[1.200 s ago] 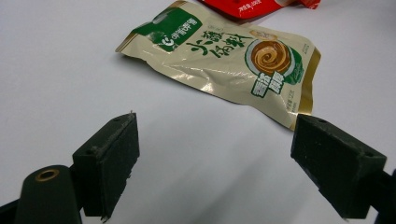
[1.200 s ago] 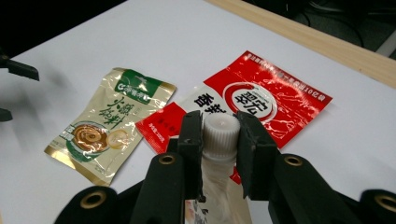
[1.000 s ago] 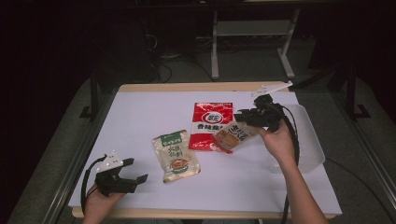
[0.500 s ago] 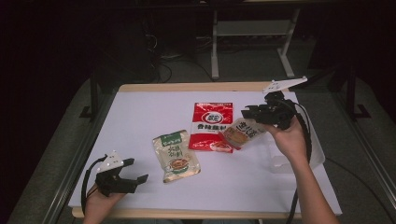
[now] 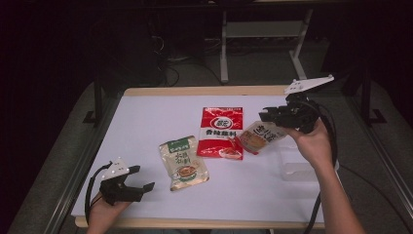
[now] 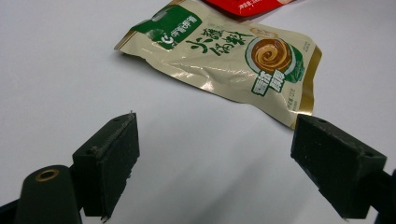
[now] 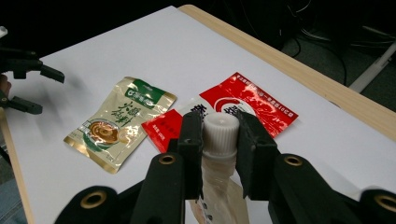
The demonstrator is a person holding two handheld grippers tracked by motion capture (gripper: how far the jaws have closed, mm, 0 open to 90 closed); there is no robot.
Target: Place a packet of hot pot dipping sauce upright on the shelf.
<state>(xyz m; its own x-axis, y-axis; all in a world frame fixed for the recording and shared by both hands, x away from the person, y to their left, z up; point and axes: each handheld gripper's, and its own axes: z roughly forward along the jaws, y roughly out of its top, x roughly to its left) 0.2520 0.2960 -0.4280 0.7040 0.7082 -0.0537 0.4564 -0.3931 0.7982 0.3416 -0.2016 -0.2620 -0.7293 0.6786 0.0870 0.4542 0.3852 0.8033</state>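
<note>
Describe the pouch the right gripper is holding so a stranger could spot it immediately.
On the white table, look right of the flat red packet. The right gripper is shut on the white screw cap of an orange-and-white spouted pouch, the one packet lifted off the table.

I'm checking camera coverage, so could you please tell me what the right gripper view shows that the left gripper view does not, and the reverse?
Right gripper view alone: the right gripper shut on the white screw cap of a spouted pouch, the wooden table edge, and the left gripper farther off. Left gripper view alone: its own jaws standing wide apart with bare white tabletop between them. Both share the beige and green sauce packet and the red packet, of which the left gripper view catches just a corner.
</note>
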